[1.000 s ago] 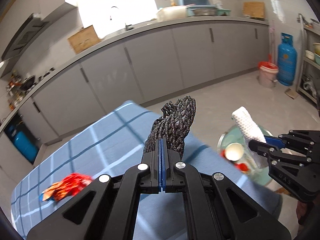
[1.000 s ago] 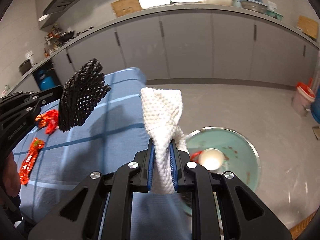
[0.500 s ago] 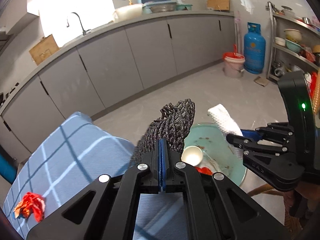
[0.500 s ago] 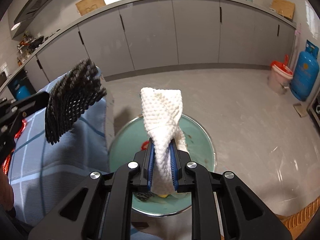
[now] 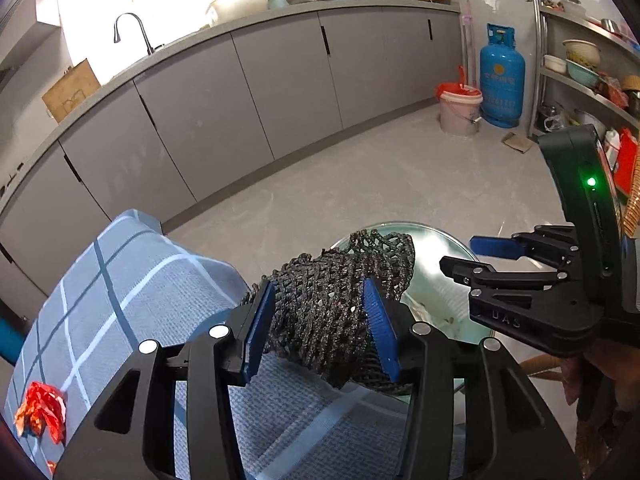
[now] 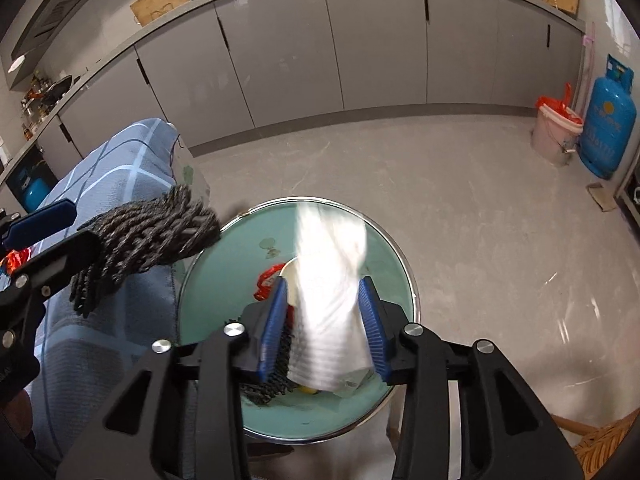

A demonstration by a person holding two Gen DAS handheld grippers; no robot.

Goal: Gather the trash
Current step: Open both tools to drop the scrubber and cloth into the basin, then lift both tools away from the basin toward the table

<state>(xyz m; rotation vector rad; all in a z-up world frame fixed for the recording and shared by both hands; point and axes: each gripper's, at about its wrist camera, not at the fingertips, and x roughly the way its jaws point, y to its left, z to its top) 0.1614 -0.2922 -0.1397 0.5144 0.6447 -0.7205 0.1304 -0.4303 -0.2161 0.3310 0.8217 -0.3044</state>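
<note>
Now, my left tongs (image 5: 320,326): jaws opening, black mesh foam (image 5: 340,292) loose between pads.
Right tongs (image 6: 326,320): jaws opening, white foam wrap (image 6: 328,280) blurred between them.
Below: teal bin (image 6: 224,280).
Beside: blue checked cloth (image 5: 132,280), red wrapper (image 5: 40,412).

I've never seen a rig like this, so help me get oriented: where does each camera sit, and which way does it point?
Left wrist: sits on the left gripper, looking down along its opening fingers past the black foam net between them; a hand shows.
Right wrist: sits on the right gripper, looking down into the green basin, white foam net blurred between opening fingers.
Shared: basin, blue checked cloth, blue gas cylinder.
</note>
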